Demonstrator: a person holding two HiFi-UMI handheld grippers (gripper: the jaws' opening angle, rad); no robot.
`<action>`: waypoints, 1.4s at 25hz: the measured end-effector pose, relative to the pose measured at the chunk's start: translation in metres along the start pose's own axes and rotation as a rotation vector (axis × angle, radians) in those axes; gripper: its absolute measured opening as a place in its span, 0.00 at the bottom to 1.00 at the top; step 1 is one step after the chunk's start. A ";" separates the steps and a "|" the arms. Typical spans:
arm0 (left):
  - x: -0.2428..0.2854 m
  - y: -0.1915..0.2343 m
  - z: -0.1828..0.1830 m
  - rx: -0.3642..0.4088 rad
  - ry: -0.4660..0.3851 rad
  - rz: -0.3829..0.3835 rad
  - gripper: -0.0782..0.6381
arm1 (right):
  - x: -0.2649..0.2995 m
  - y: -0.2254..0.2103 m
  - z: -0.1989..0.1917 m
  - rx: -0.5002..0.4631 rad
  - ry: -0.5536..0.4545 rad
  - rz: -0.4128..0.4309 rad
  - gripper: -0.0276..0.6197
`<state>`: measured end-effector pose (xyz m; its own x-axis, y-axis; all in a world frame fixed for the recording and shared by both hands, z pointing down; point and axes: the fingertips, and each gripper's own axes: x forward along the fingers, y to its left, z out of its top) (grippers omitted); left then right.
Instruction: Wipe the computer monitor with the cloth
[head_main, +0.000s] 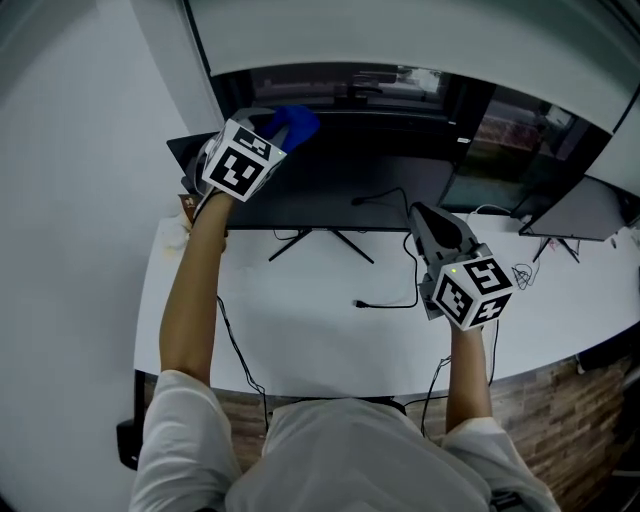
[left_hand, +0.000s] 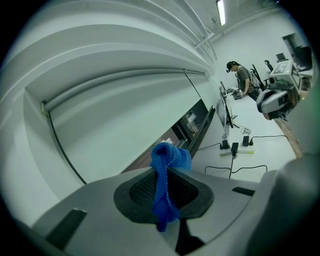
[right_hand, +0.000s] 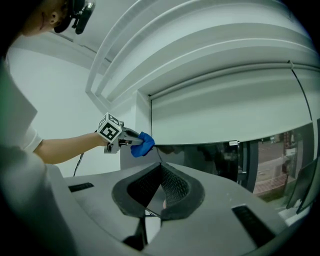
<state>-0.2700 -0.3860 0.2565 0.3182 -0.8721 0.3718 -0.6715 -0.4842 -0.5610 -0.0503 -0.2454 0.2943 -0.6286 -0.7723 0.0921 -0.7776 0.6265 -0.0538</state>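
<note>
A dark computer monitor (head_main: 340, 175) stands on its thin legs at the back of the white table (head_main: 300, 340). My left gripper (head_main: 280, 128) is raised at the monitor's upper left corner and is shut on a bunched blue cloth (head_main: 296, 122). In the left gripper view the cloth (left_hand: 166, 165) sticks out between the pads. The right gripper view shows that gripper (right_hand: 120, 136) pressing the cloth (right_hand: 142, 145) to the top left edge of the screen (right_hand: 210, 160). My right gripper (head_main: 420, 213) hangs in front of the monitor's right part, shut on nothing.
Black cables (head_main: 388, 302) run over the table under the monitor. A second monitor (head_main: 575, 212) stands at the right. A window with a lowered blind (right_hand: 225, 110) lies behind. A power strip (left_hand: 235, 150) and a far-off person (left_hand: 242, 77) show in the left gripper view.
</note>
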 end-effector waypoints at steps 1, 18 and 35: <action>-0.004 0.008 -0.008 -0.005 0.001 0.006 0.20 | 0.006 0.005 0.001 0.007 -0.005 -0.007 0.06; -0.089 0.143 -0.162 -0.016 0.091 0.264 0.20 | 0.106 0.116 -0.011 0.035 -0.003 0.061 0.06; -0.085 0.122 -0.266 -0.245 0.052 0.223 0.20 | 0.146 0.156 -0.035 -0.004 0.094 0.110 0.07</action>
<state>-0.5566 -0.3520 0.3532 0.1151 -0.9467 0.3010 -0.8636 -0.2451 -0.4405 -0.2633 -0.2567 0.3344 -0.7053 -0.6860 0.1788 -0.7041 0.7072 -0.0642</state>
